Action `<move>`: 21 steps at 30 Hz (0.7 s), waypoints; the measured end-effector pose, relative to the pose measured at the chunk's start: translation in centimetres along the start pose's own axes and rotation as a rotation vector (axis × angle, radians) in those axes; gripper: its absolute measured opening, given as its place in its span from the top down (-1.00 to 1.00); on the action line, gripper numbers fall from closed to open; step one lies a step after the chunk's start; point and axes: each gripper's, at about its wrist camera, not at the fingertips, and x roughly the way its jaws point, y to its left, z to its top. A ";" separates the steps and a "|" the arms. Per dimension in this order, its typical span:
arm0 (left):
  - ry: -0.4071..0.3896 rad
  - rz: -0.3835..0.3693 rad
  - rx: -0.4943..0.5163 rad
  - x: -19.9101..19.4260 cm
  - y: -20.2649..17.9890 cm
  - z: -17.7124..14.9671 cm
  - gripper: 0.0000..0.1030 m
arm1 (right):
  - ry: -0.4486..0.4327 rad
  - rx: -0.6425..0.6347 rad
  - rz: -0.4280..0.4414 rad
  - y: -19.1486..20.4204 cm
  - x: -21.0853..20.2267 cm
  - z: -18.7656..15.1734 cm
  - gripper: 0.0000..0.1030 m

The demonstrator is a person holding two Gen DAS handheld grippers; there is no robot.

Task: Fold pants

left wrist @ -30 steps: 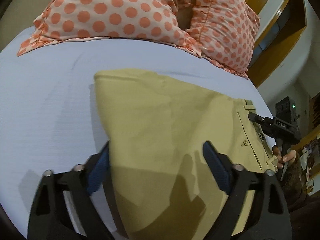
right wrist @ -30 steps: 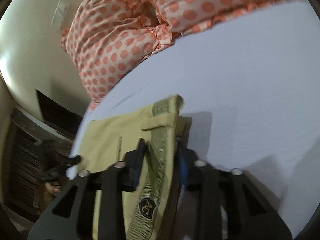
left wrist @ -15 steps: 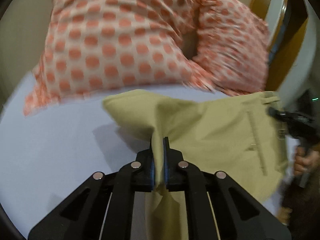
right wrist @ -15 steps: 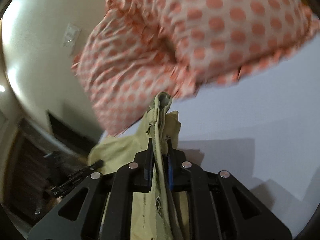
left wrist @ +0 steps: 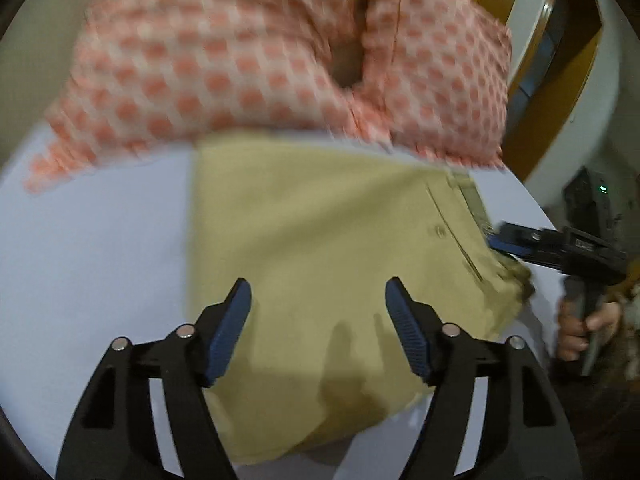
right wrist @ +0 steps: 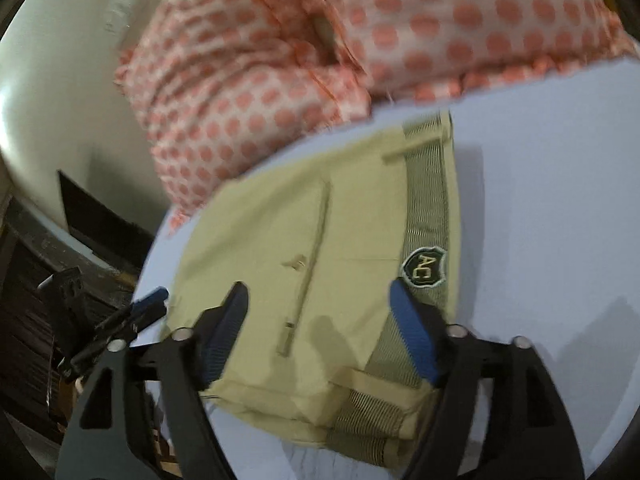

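The khaki pants (left wrist: 320,240) lie folded into a flat block on the light blue bed sheet (left wrist: 92,248), just below the pillows. My left gripper (left wrist: 318,320) is open and empty above the near edge of the pants. My right gripper (right wrist: 320,320) is open and empty above the waistband (right wrist: 428,216) with its dark AC badge (right wrist: 423,267). A back pocket slit and button (right wrist: 296,264) face up. The right gripper also shows in the left wrist view (left wrist: 552,248) at the waistband side. The left gripper shows in the right wrist view (right wrist: 132,312) at the far side.
Two white pillows with orange dots (left wrist: 256,64) lie against the headboard wall right behind the pants. A wooden-framed mirror or shelf (left wrist: 536,80) stands at the right. Dark furniture (right wrist: 48,280) stands beside the bed. Open sheet (right wrist: 560,208) lies to the right of the waistband.
Both grippers were shut on the pants, lifted. Now both are open, and the pants lie flat, closer to the pillows.
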 end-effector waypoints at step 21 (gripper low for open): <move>0.021 0.325 0.018 -4.3 -3.6 -11.9 -0.96 | -0.051 -0.327 -0.438 8.4 -1.5 -14.6 -0.97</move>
